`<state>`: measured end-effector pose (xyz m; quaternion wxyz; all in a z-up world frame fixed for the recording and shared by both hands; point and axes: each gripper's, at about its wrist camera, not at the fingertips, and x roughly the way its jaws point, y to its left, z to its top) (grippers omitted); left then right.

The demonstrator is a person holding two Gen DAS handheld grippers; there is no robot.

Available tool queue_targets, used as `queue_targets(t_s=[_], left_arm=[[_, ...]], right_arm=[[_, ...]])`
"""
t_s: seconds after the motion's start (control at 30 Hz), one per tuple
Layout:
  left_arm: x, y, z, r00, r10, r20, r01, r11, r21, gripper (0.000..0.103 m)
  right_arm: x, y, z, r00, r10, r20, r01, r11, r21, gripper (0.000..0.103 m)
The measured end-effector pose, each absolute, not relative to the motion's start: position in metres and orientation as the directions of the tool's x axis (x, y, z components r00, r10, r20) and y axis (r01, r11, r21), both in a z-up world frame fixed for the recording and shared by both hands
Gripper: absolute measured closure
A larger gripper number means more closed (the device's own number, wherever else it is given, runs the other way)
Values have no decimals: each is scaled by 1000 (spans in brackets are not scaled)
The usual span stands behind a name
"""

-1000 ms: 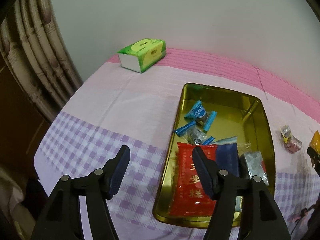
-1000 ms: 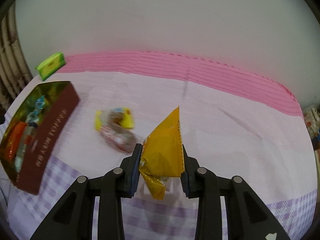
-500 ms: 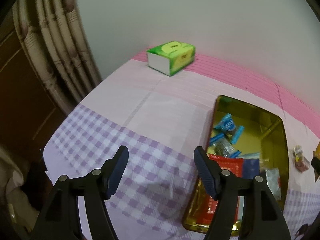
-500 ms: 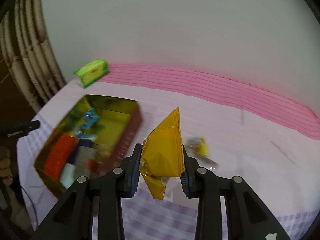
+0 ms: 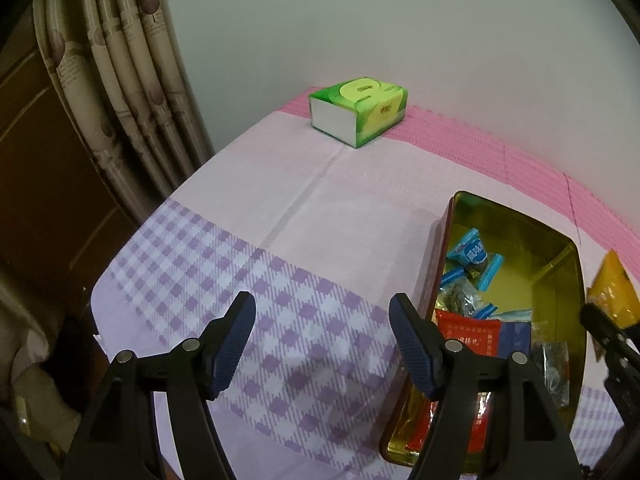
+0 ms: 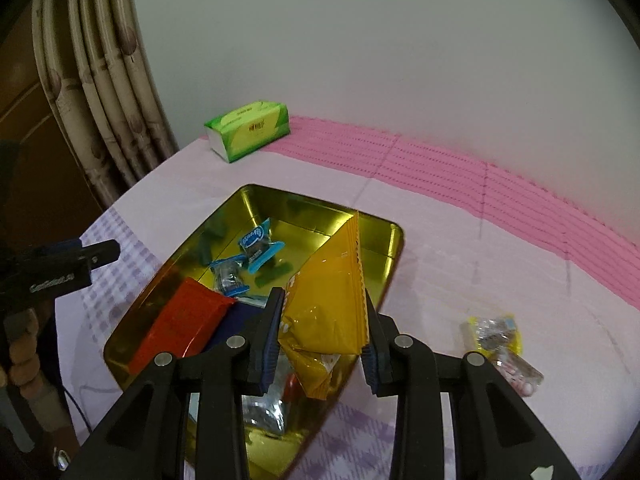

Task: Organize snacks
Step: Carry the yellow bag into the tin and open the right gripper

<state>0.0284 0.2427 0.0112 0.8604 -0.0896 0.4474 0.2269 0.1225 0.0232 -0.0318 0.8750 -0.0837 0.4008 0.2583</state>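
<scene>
my right gripper [image 6: 322,334] clamps the crinkly yellow foil snack packet [image 6: 328,300] upright — the shiny gold rectangular tin [image 6: 394,240] lies right beneath; my left gripper [image 5: 322,340], jaws just widening and empty, hangs beside it.

Both grippers, left gripper [image 5: 322,344] and right gripper [image 6: 322,338], are showing black angular plastic arms with silver round screws. Fingers [image 5: 236,340] are wearing ribbed dark-blue pads; white lettering is showing on the left body.
</scene>
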Motion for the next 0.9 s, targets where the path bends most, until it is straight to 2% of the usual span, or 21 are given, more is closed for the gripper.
queue_targets(t_s=[0.6,0.73,0.9], left_arm=[[30,238,8,490,295,-820,-456,889,48,33],[30,237,7,489,295,-821,-453,890,49,33],[31,235,8,494,291,-819,-445,894,49,33]], right_arm=[[137,37,-59,509,340,-791,-509,859,41,67],[135,40,-56,515,350,-783,-521,853,39,59],[130,41,-50,525,355,-773,-533,846,27,59]])
